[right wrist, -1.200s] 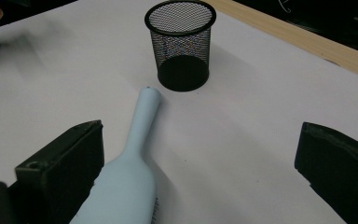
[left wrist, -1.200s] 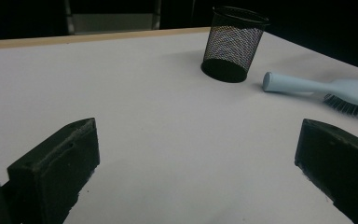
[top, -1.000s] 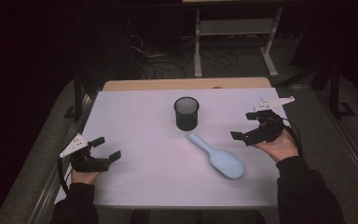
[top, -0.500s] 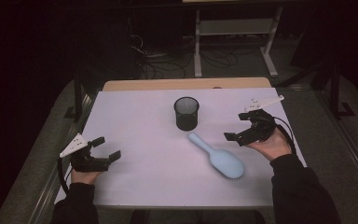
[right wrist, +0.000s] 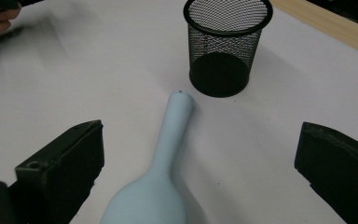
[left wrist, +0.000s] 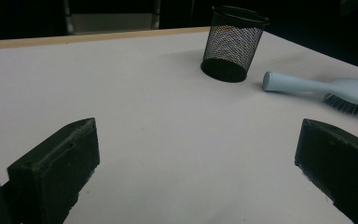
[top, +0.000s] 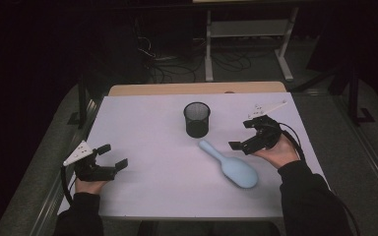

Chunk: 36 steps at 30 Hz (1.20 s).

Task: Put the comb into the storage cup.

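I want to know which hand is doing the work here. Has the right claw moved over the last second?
Yes. In the high view the right claw has drifted left, towards the black mesh cup and the light blue hairbrush, jaws open.

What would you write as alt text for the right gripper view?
A light blue hairbrush lies bristles down on a white table between the open jaws of the right gripper, its handle pointing toward an upright black mesh pen cup.
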Available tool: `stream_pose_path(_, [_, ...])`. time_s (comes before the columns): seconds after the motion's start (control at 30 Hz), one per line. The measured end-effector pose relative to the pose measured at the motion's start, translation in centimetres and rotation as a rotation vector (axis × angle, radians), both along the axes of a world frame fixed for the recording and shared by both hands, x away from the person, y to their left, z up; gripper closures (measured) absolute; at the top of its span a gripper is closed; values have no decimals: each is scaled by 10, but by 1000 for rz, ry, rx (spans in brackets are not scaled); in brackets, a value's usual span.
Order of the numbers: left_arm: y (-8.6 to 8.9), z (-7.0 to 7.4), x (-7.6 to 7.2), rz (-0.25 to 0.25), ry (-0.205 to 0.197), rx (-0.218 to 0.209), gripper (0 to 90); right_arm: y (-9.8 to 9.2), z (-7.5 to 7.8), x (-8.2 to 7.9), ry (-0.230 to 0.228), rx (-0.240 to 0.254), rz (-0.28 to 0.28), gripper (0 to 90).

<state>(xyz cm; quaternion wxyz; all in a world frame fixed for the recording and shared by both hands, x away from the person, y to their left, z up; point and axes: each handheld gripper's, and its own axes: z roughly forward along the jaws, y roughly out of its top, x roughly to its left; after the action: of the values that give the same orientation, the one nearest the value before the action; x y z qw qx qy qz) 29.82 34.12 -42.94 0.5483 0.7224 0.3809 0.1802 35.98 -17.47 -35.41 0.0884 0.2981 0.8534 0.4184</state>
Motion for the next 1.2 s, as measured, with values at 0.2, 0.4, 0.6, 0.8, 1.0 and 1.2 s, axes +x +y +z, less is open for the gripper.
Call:
stream_pose_path(0.2, [0, 0, 0, 0, -1, 1, 0, 8, -4, 2, 11, -4, 20, 10])
stream_pose_path(0.4, [0, 0, 0, -3, 1, 3, 0, 14, -7, 4, 21, -8, 32, 11])
stream_pose_path(0.6, [0, 0, 0, -3, 0, 2, 0, 22, -8, 6, 26, -14, 49, 10])
stream_pose_path(0.8, [0, 0, 0, -4, -1, 4, 0, 28, -10, 8, 36, -16, 63, 11])
stream_pose_path(1.0, [0, 0, 0, -2, -2, 4, 0, 36, -14, 11, 43, -12, 85, 25])
stream_pose_path(1.2, [0, 0, 0, -3, -2, 6, 0, 45, -19, 13, 56, -24, 103, 25])
